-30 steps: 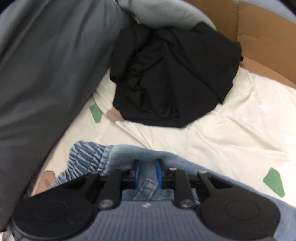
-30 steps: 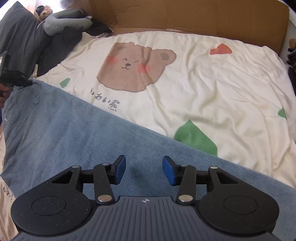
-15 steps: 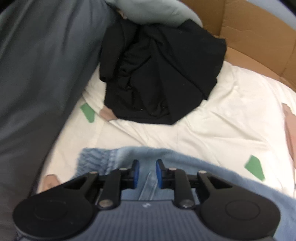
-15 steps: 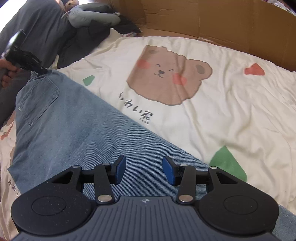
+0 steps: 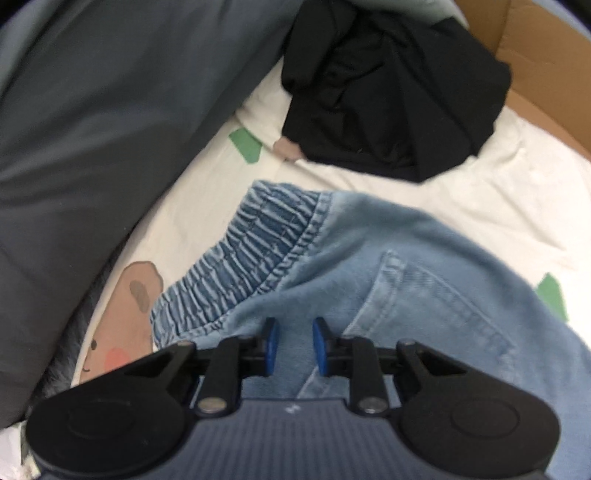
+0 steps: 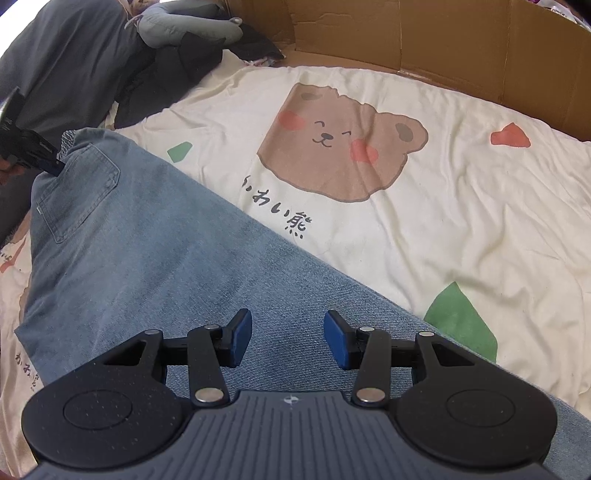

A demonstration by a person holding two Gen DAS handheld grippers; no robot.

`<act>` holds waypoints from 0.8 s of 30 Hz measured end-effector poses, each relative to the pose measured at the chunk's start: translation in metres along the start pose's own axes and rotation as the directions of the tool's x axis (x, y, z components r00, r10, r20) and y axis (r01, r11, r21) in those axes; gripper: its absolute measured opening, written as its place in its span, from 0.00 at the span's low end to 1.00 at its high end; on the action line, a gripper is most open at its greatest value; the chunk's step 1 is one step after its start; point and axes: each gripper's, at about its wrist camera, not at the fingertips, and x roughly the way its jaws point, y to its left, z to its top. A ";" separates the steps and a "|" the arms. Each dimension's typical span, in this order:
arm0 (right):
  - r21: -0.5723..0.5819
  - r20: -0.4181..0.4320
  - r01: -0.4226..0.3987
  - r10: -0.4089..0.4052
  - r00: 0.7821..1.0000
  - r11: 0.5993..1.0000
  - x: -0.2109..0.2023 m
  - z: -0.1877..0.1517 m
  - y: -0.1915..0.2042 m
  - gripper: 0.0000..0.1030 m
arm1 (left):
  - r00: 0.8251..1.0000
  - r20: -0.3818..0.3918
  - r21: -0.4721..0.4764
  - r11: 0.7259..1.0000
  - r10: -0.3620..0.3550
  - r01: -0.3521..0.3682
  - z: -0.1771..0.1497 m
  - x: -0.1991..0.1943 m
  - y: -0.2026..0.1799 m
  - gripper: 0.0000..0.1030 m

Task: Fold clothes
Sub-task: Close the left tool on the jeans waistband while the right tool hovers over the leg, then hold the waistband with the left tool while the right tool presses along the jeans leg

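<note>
Jeans (image 6: pixel 155 258) of pale blue denim are laid diagonally across a cream bedsheet (image 6: pixel 480 206) printed with a brown bear (image 6: pixel 340 147), the waist at the far left and a leg running to the near right. In the left wrist view the elasticated waistband (image 5: pixel 251 258) and a back pocket (image 5: pixel 436 302) are seen bunched just ahead of the left gripper (image 5: pixel 293 347). Its jaws are narrowly spread and closing, with a ridge of denim lying between them; whether the pads already press on it cannot be told. The right gripper (image 6: pixel 288 341) is held over the leg with its jaws spread wide and nothing pinched.

A slip could follow from here: if only a thin ridge of cloth is caught near the waistband, the heavy denim may be pulled free when lifted. With the leg unheld on the right, the fold may be dragged askew and the sheet wrinkled with it.

A heap of black clothing (image 5: pixel 391 92) and a grey pillow (image 5: pixel 110 129) are shown closely only in the left wrist view. Only in the right wrist view are the full run of the jeans, the bear print, the cardboard wall (image 6: pixel 406 33) at the far side, and the left gripper meeting the waist from outside shown.
</note>
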 end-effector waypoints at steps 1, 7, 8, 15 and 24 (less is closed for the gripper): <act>0.001 -0.004 0.001 -0.001 1.000 1.000 0.001 0.000 0.000 0.49 | 1.000 -0.006 -0.007 1.000 0.000 0.000 0.001 0.006 0.000 0.23; 0.013 -0.026 0.007 -0.006 1.000 1.000 0.008 -0.004 -0.002 0.49 | 1.000 -0.008 0.013 1.000 0.003 -0.003 -0.001 0.019 -0.003 0.23; 0.014 -0.029 0.007 -0.006 1.000 1.000 0.009 -0.004 -0.002 0.49 | 1.000 -0.011 0.016 1.000 0.003 -0.003 -0.001 0.018 -0.003 0.23; 0.009 -0.024 0.000 0.001 1.000 1.000 0.009 -0.003 0.000 0.49 | 0.996 0.078 -0.018 0.999 -0.048 0.049 0.010 -0.020 0.007 0.21; -0.009 -0.006 -0.020 0.020 1.000 1.000 0.007 0.004 0.005 0.49 | 0.992 0.117 -0.029 0.998 -0.050 0.054 0.037 -0.004 0.007 0.23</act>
